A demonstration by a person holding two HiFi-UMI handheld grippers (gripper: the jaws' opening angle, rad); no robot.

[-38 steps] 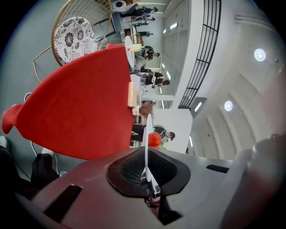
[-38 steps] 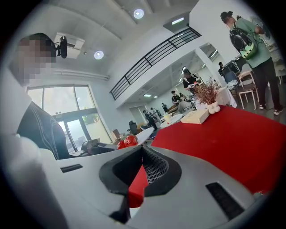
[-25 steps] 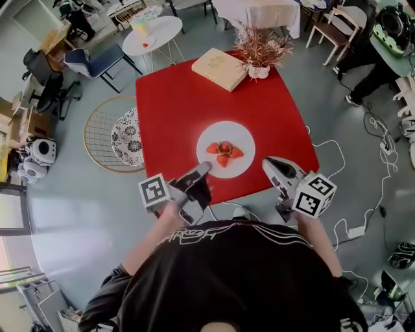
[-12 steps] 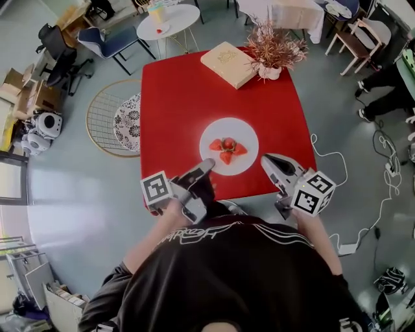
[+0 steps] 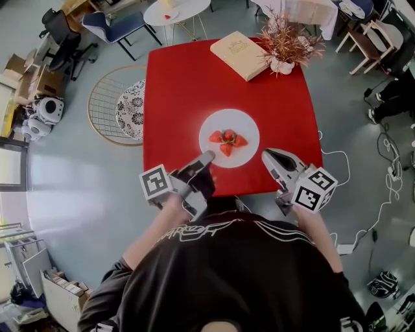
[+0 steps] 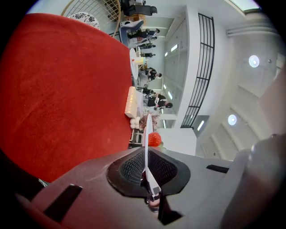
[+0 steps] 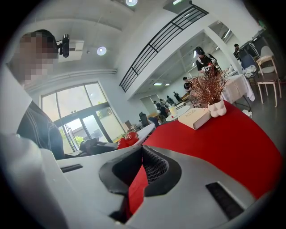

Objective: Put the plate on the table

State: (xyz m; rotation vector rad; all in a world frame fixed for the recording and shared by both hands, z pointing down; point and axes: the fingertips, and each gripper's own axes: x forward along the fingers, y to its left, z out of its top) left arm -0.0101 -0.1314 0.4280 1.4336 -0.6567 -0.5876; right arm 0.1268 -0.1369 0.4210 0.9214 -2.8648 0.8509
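Red table (image 5: 181,84), one, square top. Plate (image 5: 248,123), one, white, round, over the table's near middle; whether its base rests on the top cannot be told. Strawberries (image 5: 227,139), a small cluster at the plate's centre, about four. Left gripper (image 5: 206,157), one, at the plate's near-left rim; jaws closed on that rim, the thin white edge pinched between the pads. Right gripper (image 5: 266,155), one, just beside the plate's near-right rim and apart from it; jaws a narrow slit apart, only red table top showing through the gap, nothing held. Book (image 5: 241,55), one, cream, lying flat at the far edge. Plant (image 5: 285,40), one, reddish dry sprigs in a white pot, at the far right corner, just beside the book; both well apart from the plate, with bare table top between. Floor, left of the table: wire ring (image 5: 100,117), one, with a patterned disc (image 5: 130,110) lying in it. Round white side table (image 5: 176,10), one, beyond the far edge. Cable (image 5: 337,155), white, trailing on the floor at right. The head view alone shows the floor items and both grippers together. The left gripper view alone shows the rim in the pads, edge-on, with one strawberry beyond. The right gripper view alone shows the open slit, glazed doors, a balcony railing and people standing far off
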